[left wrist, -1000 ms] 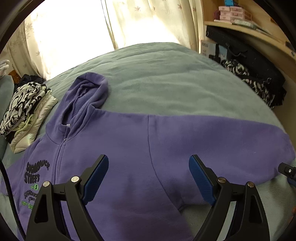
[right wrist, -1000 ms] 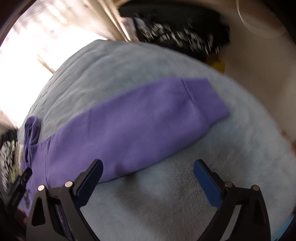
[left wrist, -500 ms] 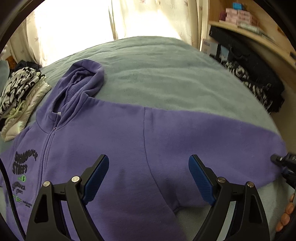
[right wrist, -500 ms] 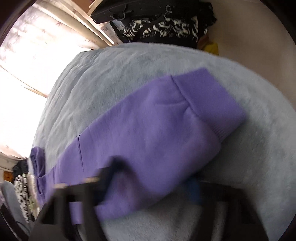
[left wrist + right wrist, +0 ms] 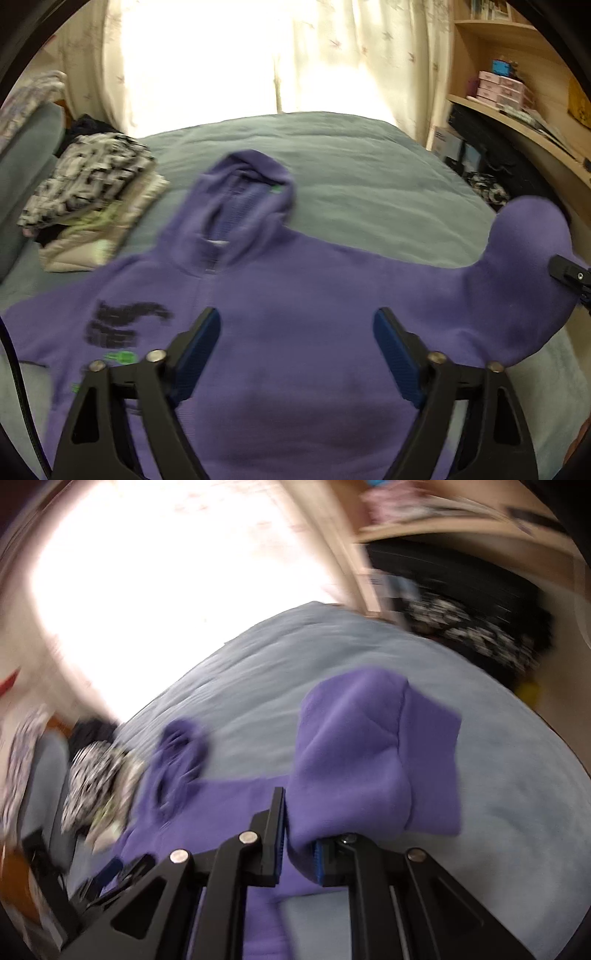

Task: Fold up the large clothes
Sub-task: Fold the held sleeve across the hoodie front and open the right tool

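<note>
A purple zip hoodie [image 5: 295,295] lies face up on the grey-blue bed, hood [image 5: 247,192] toward the window, dark print on its chest. My left gripper [image 5: 295,350] is open and empty above the hoodie's chest. My right gripper [image 5: 297,843] is shut on the hoodie's sleeve [image 5: 369,757] near the cuff and holds it lifted off the bed. In the left wrist view the raised sleeve [image 5: 524,266] stands up at the right, with the right gripper's tip [image 5: 569,275] against it.
A stack of folded clothes [image 5: 92,199] sits at the bed's far left beside a grey cushion [image 5: 22,166]. Curtains [image 5: 258,55] hang behind the bed. Wooden shelves [image 5: 517,110] with boxes and dark bags stand along the right side.
My right gripper closed on the sleeve end and lifted it off the bed. My left gripper stayed open and drew back, so the whole hood now shows.
</note>
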Demonstrator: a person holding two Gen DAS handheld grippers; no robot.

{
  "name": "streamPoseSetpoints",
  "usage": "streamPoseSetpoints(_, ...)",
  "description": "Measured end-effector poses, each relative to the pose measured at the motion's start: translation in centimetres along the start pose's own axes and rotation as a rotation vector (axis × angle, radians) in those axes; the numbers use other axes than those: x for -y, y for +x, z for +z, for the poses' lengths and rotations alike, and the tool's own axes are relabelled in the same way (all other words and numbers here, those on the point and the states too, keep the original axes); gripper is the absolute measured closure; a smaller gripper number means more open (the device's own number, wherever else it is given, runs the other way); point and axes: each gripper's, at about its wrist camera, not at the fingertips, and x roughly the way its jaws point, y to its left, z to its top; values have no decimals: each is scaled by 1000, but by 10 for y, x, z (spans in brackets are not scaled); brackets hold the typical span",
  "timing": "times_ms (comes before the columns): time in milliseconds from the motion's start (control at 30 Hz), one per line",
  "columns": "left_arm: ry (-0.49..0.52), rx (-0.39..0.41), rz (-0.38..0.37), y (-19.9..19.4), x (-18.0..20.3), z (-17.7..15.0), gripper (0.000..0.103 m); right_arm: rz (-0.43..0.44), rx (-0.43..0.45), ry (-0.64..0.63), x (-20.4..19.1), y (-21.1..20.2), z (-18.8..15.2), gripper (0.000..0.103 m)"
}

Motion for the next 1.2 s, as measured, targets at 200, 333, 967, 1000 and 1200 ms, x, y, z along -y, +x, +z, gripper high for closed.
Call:
streamPoseSetpoints(200, -124, -73, 46, 3, -73, -10, 38, 50, -107, -226, -94, 45, -46, 91)
streamPoseSetpoints(333, -146, -126, 64, 13, -107, -27, 43, 58, -218, -320, -126, 84, -89, 90)
streamPoseSetpoints(967, -165, -200, -77, 14, -112, -59, 34, 15, -320, -480, -157, 85, -156, 58)
streamPoseSetpoints(1000, -166, -207, -81, 14, -111, -61, 34, 23, -318, -465, -153, 79, -157, 58)
streamPoseSetpoints(1200, -142, -221, -105, 11, -102, -67, 34, 4, -288, -374, -123, 54, -160, 58)
